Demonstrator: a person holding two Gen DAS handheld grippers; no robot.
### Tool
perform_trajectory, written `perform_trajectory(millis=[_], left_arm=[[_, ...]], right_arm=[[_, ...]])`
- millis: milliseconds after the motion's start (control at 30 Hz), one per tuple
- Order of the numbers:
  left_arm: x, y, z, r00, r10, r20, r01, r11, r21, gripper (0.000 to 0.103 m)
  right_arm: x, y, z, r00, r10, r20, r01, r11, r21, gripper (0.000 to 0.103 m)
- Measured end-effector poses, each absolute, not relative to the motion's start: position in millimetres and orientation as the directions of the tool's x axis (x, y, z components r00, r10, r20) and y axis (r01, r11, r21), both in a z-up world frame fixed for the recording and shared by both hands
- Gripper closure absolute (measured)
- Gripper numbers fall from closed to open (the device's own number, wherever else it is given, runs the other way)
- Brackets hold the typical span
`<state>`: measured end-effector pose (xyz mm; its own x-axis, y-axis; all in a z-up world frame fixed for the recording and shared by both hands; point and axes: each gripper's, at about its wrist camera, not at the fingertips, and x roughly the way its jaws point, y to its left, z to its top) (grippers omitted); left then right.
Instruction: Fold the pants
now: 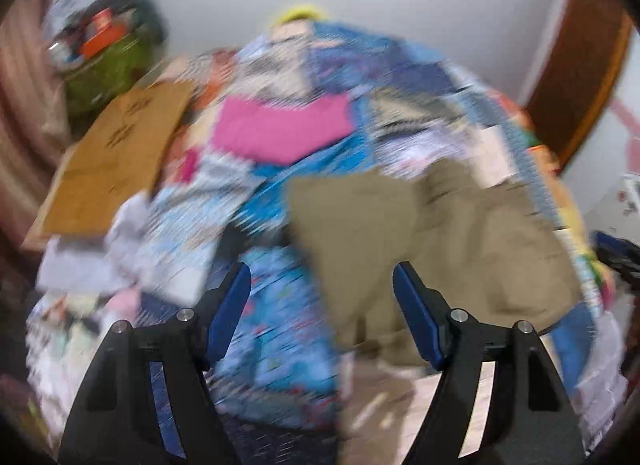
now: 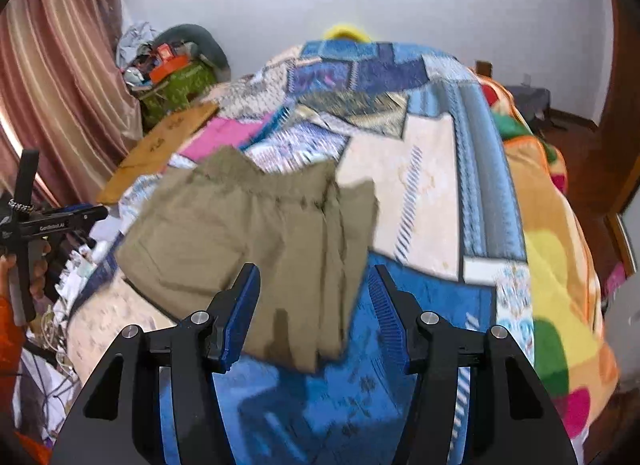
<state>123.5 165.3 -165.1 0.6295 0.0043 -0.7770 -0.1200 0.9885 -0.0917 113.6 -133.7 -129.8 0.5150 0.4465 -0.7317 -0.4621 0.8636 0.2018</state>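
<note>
The khaki pants (image 2: 256,249) lie in a folded bundle on the patchwork bedspread (image 2: 432,185), roughly at the middle of the bed and well away from the wall behind it. In the right wrist view the right gripper (image 2: 313,289) hovers over the near edge of that bundle with its blue-padded jaws spread wide and nothing between them; the left pad sits in front of the lower part of the fabric, while the right pad stands over bare blue bedspread just beside the bundle's right edge. In the left wrist view, which is heavily blurred, the left gripper (image 1: 322,295) also has its jaws wide apart and empty, and the pants (image 1: 432,249) lie ahead and toward its right finger, with the left finger over the blue patterned cover instead. Whether either pad actually touches the cloth cannot be told. A pink cloth (image 1: 280,129) rests on the bed beyond the pants, and a flat brown cardboard sheet (image 1: 116,161) lies at the bed's left side, near striped curtains (image 2: 60,77). An orange and yellow blanket (image 2: 560,249) drapes along the bed's right edge.
</note>
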Motion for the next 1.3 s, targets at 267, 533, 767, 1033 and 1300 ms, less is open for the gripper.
perform_trajectory(millis=[267,533,767,1033,1300], left_arm=[[178,82,-166,0.616,-0.189,-0.765,0.147,0.981,-0.125,0.065],[200,51,-224,0.516,-0.154,-0.842,0.204,0.978,-0.054,0.068],[164,62,-220,0.561,-0.152,-0.814,0.207,0.978,-0.04,0.064],[120,81,-218,0.575,-0.087,-0.814,0.149,0.989,0.0,0.061],[95,126,-210,0.58,-0.034,-0.814,0.001,0.999,-0.04,0.053]], right_arm=[[132,-83,-129,0.476,0.516,-0.712,-0.589,0.788,0.178,0.051],[150,-62,-181,0.364,0.466,-0.807,-0.62,0.768,0.163,0.06],[127,-80,-176,0.387,0.453,-0.804,-0.614,0.776,0.142,0.062],[99,-103,-168,0.423,0.428,-0.799,-0.579,0.806,0.125,0.06],[84,-128,-161,0.449,0.383,-0.807,-0.512,0.851,0.119,0.059]])
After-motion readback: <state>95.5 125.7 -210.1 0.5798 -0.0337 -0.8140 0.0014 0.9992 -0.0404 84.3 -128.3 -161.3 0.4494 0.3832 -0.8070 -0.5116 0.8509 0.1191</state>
